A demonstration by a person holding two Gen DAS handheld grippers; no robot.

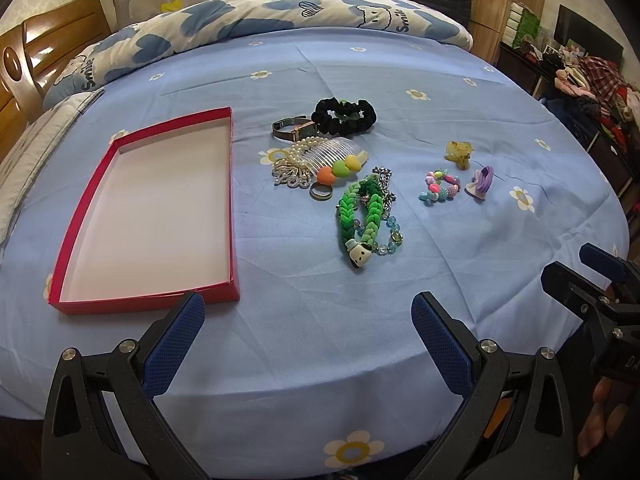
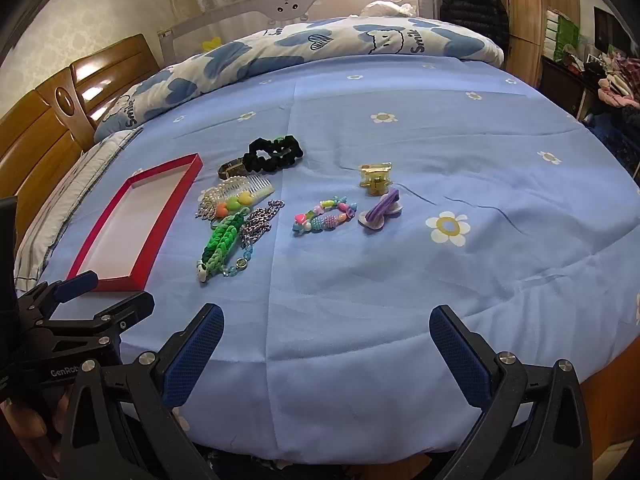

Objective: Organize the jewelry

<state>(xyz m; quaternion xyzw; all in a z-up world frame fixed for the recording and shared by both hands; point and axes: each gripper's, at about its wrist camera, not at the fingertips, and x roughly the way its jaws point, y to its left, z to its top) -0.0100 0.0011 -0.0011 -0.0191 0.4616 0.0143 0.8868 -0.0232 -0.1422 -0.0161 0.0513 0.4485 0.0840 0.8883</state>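
An empty red box (image 1: 100,216) with a white inside lies on the blue bedsheet at left; it also shows in the right wrist view (image 2: 192,170). A heap of jewelry lies to its right: black scrunchie (image 1: 344,116), watch (image 1: 296,130), pearl comb (image 1: 320,156), ring (image 1: 321,192), green braided strap (image 1: 356,216). Further right lie a coloured bead bracelet (image 2: 324,218), a yellow claw clip (image 2: 375,180) and a purple hair clip (image 2: 380,214). My left gripper (image 1: 308,318) is open and empty near the bed's front edge. My right gripper (image 2: 326,332) is open and empty, right of it.
A folded blue-and-white quilt (image 1: 280,12) lies along the far side of the bed. A wooden headboard (image 1: 28,60) stands at left. A cluttered dark shelf (image 1: 580,80) stands at right. The bed's front edge is just under both grippers.
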